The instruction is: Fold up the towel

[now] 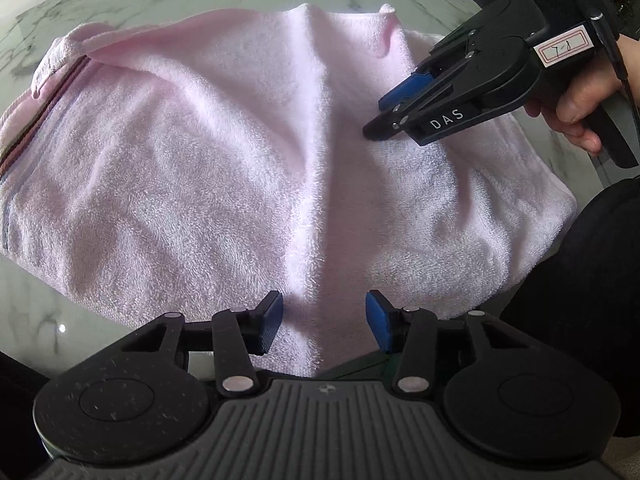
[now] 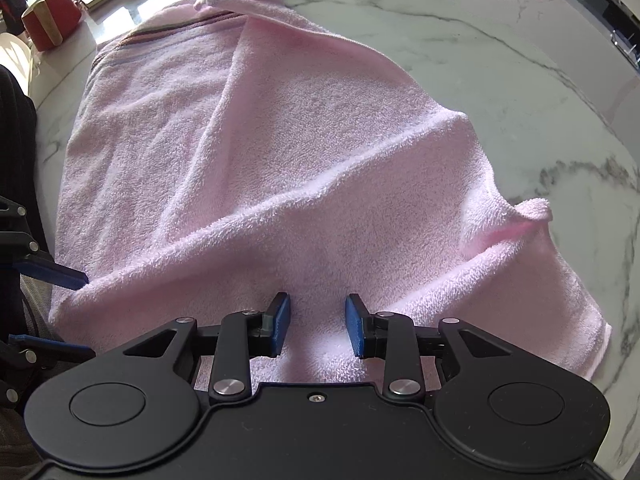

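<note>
**Pink terry towel, rumpled on marble**

Your towel is soft, looped pink terry, creased into ridges on the glossy veined marble table. Your left gripper gapes wide over its near edge; your right gripper is parted too, its tip on the cloth. It reads "DAS".

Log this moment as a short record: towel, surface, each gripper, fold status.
towel: pink terry towel, partly folded, rumpled, ridges across its top layer
surface: white marble table
left gripper: open, towel fabric between its blue pads, not clamped
right gripper: open, low over the towel's top layer
fold status: unfinished; one corner sticks up
background: red container at the far edge
</note>
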`<action>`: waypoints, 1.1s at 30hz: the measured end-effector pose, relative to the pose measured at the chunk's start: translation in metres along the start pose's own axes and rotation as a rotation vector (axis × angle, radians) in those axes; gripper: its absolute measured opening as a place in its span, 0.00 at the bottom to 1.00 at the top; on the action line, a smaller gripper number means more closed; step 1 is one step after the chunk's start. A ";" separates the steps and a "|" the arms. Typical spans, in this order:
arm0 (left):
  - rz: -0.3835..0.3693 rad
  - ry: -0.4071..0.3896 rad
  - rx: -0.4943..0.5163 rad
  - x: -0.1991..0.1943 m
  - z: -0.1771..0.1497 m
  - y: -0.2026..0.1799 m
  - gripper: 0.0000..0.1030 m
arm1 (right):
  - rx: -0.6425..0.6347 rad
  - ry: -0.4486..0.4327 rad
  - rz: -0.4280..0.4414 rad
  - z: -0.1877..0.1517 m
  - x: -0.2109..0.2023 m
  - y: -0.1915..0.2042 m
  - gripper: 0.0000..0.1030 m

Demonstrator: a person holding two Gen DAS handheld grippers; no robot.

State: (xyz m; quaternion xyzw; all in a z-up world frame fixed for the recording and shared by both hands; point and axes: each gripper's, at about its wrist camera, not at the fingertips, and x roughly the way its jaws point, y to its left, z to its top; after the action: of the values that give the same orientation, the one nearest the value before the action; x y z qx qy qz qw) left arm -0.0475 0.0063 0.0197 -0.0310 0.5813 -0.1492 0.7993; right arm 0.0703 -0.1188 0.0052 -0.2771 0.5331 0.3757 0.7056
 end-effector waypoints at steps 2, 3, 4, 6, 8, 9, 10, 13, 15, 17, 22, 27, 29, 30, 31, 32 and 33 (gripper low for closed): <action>0.007 -0.002 -0.007 -0.001 0.002 0.003 0.30 | -0.012 0.016 0.006 0.002 -0.001 -0.001 0.28; 0.005 -0.002 -0.014 -0.001 0.003 0.004 0.30 | -0.032 0.026 0.005 0.003 -0.001 -0.001 0.28; 0.004 -0.001 -0.021 -0.002 0.003 0.006 0.30 | -0.053 0.036 0.005 0.004 -0.002 -0.002 0.28; 0.007 0.000 -0.025 -0.002 0.003 0.007 0.29 | -0.155 0.064 -0.007 0.009 -0.007 0.000 0.28; 0.010 0.003 -0.032 -0.003 0.004 0.009 0.29 | -0.285 0.080 -0.037 0.015 -0.015 0.001 0.28; 0.011 0.007 -0.034 -0.003 0.004 0.009 0.29 | -0.375 0.081 -0.055 0.017 -0.020 0.003 0.28; 0.014 0.013 -0.034 -0.003 0.005 0.009 0.29 | -0.442 0.080 -0.072 0.019 -0.023 0.003 0.30; 0.039 0.041 -0.021 -0.003 0.008 0.009 0.22 | -0.747 0.079 -0.150 0.023 -0.029 0.006 0.31; 0.050 0.061 -0.013 -0.003 0.011 0.010 0.16 | -0.961 0.099 -0.169 0.026 -0.029 0.006 0.31; 0.058 0.075 0.000 -0.002 0.013 0.011 0.15 | -1.174 0.116 -0.166 0.029 -0.026 0.005 0.32; 0.074 0.096 0.050 -0.001 0.018 0.011 0.10 | -1.506 0.160 -0.123 0.044 -0.009 0.000 0.36; 0.084 0.109 0.087 -0.001 0.022 0.013 0.07 | -1.704 0.274 -0.107 0.064 0.017 -0.004 0.37; 0.085 0.112 0.099 -0.001 0.023 0.014 0.07 | -1.753 0.306 -0.091 0.068 0.022 -0.006 0.37; 0.082 0.111 0.099 -0.001 0.023 0.015 0.07 | -1.780 0.317 -0.082 0.069 0.025 -0.007 0.37; 0.079 0.109 0.098 -0.001 0.024 0.017 0.07 | -1.807 0.329 -0.073 0.071 0.028 -0.009 0.37; 0.076 0.108 0.098 -0.001 0.025 0.018 0.07 | -1.834 0.341 -0.063 0.073 0.031 -0.010 0.37; 0.075 0.108 0.100 -0.002 0.025 0.019 0.07 | -1.851 0.341 -0.061 0.074 0.034 -0.011 0.37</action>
State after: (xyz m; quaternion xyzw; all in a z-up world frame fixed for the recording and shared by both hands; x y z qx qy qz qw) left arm -0.0203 0.0222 0.0249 0.0386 0.6161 -0.1496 0.7724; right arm 0.1245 -0.0586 -0.0075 -0.7929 0.1114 0.5855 0.1270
